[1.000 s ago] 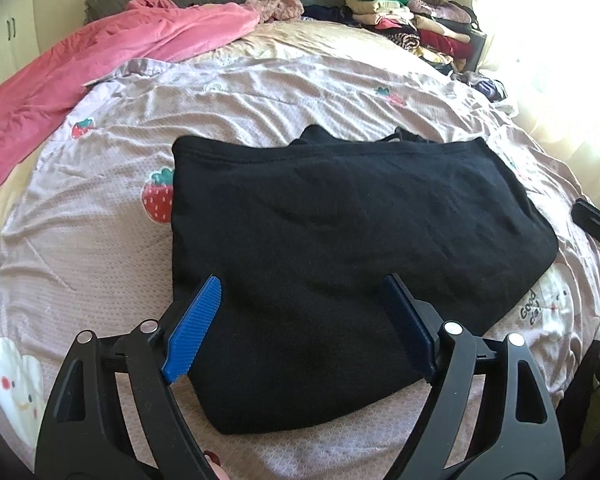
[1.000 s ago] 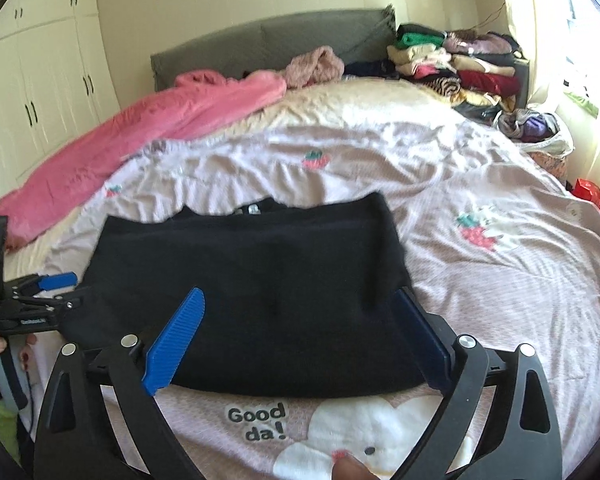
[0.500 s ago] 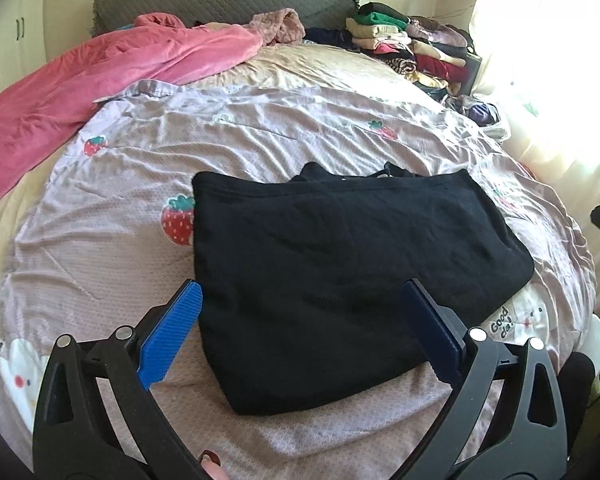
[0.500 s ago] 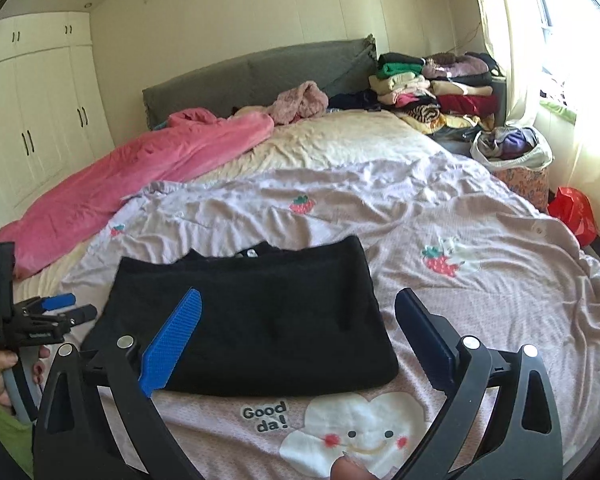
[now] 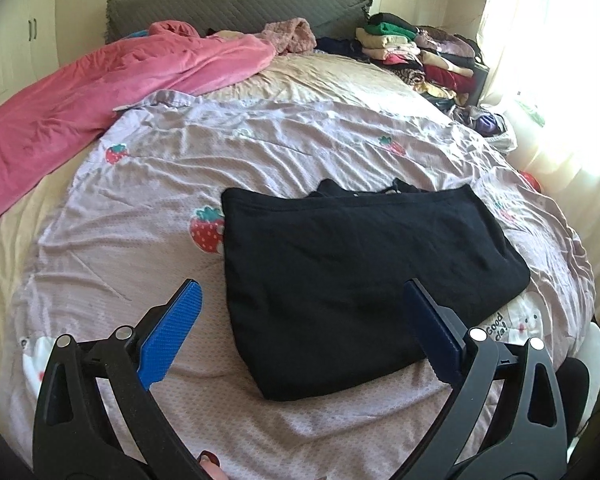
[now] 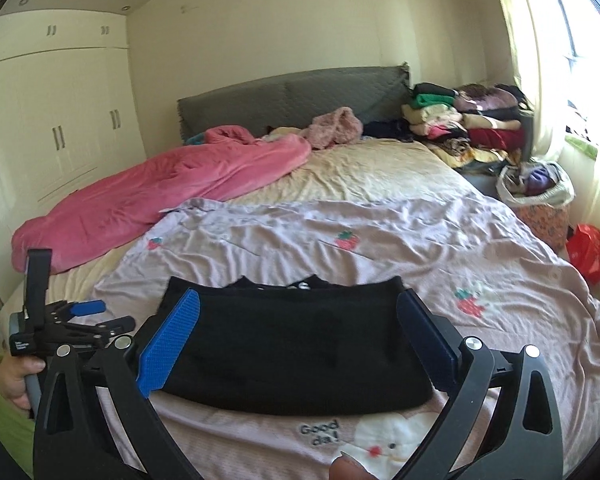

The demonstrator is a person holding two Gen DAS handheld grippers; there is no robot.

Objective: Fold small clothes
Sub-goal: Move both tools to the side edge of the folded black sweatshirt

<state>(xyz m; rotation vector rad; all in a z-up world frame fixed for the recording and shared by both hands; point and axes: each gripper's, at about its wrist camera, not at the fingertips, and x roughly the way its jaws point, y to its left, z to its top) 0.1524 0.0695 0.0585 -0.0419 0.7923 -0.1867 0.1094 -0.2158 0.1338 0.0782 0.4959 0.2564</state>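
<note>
Folded black garment (image 5: 352, 276) at frame centre on lilac sheet (image 5: 148, 208), left gripper (image 5: 302, 320) and right gripper (image 6: 298, 338) both wide apart, holding nothing

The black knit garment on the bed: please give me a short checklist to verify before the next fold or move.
1. Folded black knit garment lies flat on the lilac strawberry-print sheet: ok.
2. Left gripper open, nothing between its blue pads: ok.
3. Right gripper open, empty: ok.
4. Both grippers clear of the garment, above it: ok.
5. Far edge neat: not ok, a collar part sticks out beyond the fold.
6. Layers underneath aligned: cannot tell.
</note>
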